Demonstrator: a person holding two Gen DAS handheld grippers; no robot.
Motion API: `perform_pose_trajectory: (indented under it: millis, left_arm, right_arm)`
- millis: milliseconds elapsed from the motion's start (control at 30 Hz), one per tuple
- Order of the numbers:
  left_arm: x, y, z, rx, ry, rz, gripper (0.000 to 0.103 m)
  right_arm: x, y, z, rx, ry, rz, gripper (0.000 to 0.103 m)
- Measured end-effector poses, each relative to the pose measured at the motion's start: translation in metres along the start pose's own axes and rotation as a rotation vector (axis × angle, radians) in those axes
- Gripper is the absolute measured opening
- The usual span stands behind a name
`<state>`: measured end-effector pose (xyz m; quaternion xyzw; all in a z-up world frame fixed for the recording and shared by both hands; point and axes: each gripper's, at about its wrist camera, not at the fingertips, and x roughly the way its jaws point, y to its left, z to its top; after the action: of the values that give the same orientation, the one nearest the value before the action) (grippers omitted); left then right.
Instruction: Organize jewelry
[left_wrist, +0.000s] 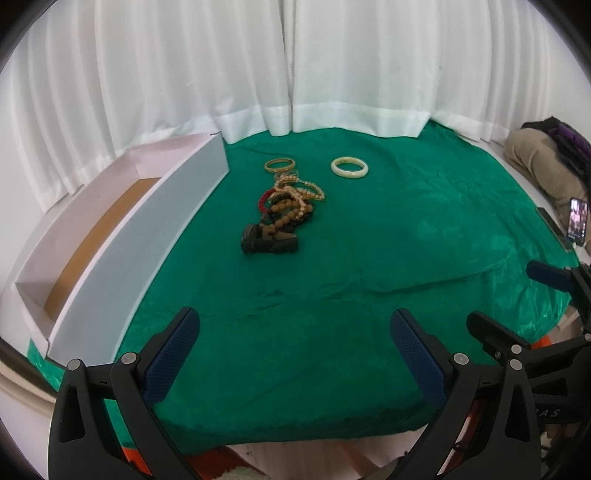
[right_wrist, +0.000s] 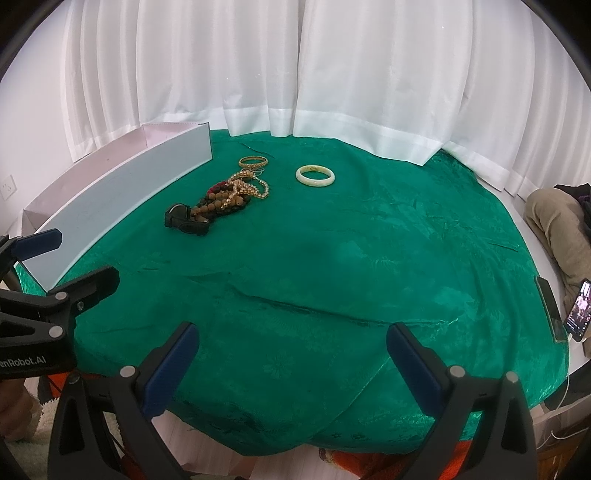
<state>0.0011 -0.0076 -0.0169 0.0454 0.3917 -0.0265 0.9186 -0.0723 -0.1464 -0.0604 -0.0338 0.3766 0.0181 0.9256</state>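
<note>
Jewelry: tangled pile of beads (left_wrist: 286, 206) mid-table, gold bangle (left_wrist: 279, 164) just behind, pale bangle (left_wrist: 349, 167) apart to its right.
Box: white box (left_wrist: 110, 236) at left edge, no jewelry seen inside.
Left tool (left_wrist: 295, 354): fingers apart, empty, near edge.
Right tool (right_wrist: 291, 358): fingers apart, empty.
Risk: strands interlocked; lifting one likely drags others off green cloth (left_wrist: 369, 258).
</note>
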Motion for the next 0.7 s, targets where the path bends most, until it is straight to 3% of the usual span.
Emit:
perform_pose_trajectory:
  millis: [467,700]
  left_arm:
    - [-0.0002,-0.001,-0.0015,-0.004,-0.002,0.006,0.103]
    - [-0.0066,-0.0014,-0.0007,0.003,-0.041,-0.002,0.103]
  right_arm:
    - [0.0005,-0.0016,-0.0002,0.005,0.001,-0.001,0.103]
    - [0.0013,-0.0038,-0.0004,0.009,0.005,-0.003,0.103]
